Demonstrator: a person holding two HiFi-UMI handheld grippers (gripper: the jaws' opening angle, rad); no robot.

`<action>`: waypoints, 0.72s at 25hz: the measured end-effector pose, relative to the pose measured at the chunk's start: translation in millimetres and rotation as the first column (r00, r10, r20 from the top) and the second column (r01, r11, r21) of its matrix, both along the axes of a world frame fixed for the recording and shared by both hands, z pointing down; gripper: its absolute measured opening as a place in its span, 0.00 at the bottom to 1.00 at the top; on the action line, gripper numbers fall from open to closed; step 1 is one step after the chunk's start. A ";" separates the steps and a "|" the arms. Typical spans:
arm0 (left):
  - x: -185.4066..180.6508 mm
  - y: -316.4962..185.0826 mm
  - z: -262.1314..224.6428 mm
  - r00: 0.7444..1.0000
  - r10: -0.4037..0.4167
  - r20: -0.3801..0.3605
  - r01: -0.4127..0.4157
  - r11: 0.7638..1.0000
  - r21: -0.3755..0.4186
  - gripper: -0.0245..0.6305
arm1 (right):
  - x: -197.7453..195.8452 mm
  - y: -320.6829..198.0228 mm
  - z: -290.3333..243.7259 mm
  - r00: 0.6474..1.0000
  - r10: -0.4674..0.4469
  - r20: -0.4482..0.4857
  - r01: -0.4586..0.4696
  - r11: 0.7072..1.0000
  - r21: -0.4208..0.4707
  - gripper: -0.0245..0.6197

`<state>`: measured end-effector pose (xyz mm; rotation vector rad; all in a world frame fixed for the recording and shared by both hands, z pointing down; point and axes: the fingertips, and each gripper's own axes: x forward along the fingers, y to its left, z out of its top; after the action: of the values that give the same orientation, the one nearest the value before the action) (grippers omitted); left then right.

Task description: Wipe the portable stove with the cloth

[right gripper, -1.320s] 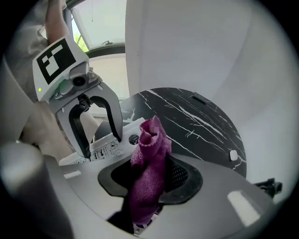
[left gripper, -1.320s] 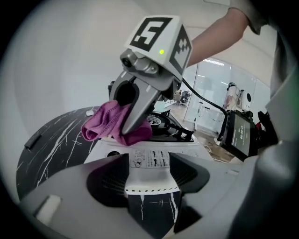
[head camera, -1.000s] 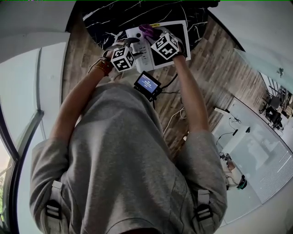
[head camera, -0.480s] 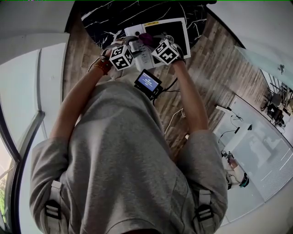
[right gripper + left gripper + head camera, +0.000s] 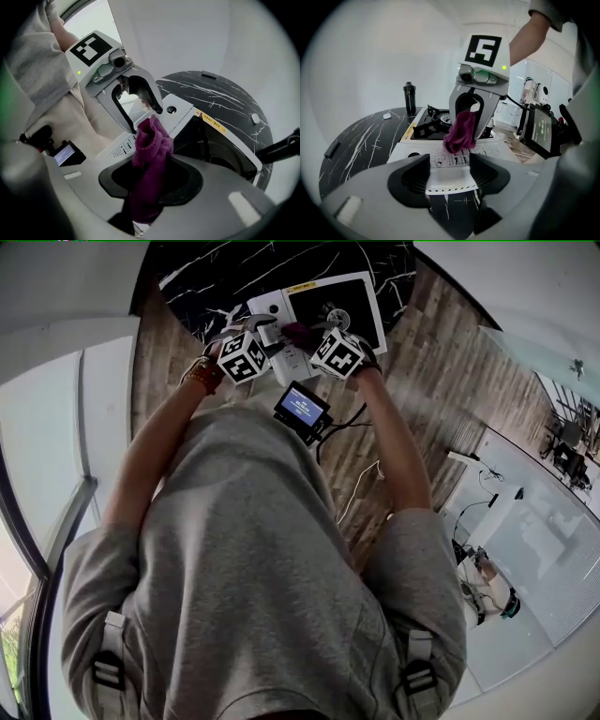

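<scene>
Black marble tabletop with white veins, wood floor around it, and the portable stove parked near the edge closest to us. Our right tongs are clenched on the purple cloth: a wad pokes out past the tips and the rest trails back between the jaws. They point steeply down, and the wad hangs right over the stove's white front strip with the printed label. It's touching or very nearly, we can't call contact for sure. Our left tongs are released, jaws apart with nothing pinched. The stove's front edge sits just ahead of their tips, with the right tongs directly beyond that.

Our take on doing this wipe well: looks like we're on the front strip, so the black cooktop and burner on the far side of the right tongs probably need a pass too. Keep the squeeze firm, since the wad looks loosely bunched and could drag out. Press enough that the cloth flattens, so the jaw tips don't scrape the panel. Long overlapping strokes along the strip. A light stove can slide, so bracing that front edge with the left tongs would help. Mind the black bottle well beyond the stove.
</scene>
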<state>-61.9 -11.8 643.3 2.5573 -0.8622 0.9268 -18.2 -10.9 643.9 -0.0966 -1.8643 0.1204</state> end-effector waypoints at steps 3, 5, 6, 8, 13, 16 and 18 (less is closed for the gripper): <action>-0.1 0.6 -1.0 1.000 0.001 0.001 -0.001 1.000 -0.006 0.44 | 4.5 6.9 -1.0 0.997 -0.053 -0.053 0.051 0.998 -0.030 0.27; 0.1 0.7 -0.8 1.000 -0.001 0.000 0.001 1.000 -0.009 0.44 | 6.6 10.6 -0.7 0.992 -0.088 -0.087 0.084 0.995 -0.050 0.27; 0.3 0.6 -0.8 1.000 -0.003 0.000 0.003 1.000 -0.011 0.44 | 7.7 12.2 -0.8 0.989 -0.108 -0.103 0.102 0.993 -0.057 0.27; 0.7 0.5 -1.5 1.000 -0.007 -0.002 0.007 1.000 -0.013 0.44 | 10.1 14.4 -0.6 0.980 -0.152 -0.132 0.144 0.987 -0.064 0.27; 0.3 -0.6 -1.2 0.999 -0.031 -0.010 0.031 0.999 -0.022 0.44 | 14.5 23.6 -0.5 0.945 -0.267 -0.187 0.255 0.963 -0.086 0.27; 1.2 -1.7 -0.4 0.998 -0.055 -0.023 0.055 0.998 -0.033 0.45 | 16.7 27.9 -0.1 0.932 -0.302 -0.202 0.287 0.953 -0.100 0.27; 1.7 -0.7 -0.3 0.998 -0.061 -0.032 0.059 0.997 -0.050 0.45 | 15.3 27.6 0.6 0.944 -0.278 -0.179 0.263 0.959 -0.102 0.27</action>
<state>-60.2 -12.5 643.0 2.4835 -0.8905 0.8748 -2.8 16.6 644.4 -0.3810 -1.6360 0.0102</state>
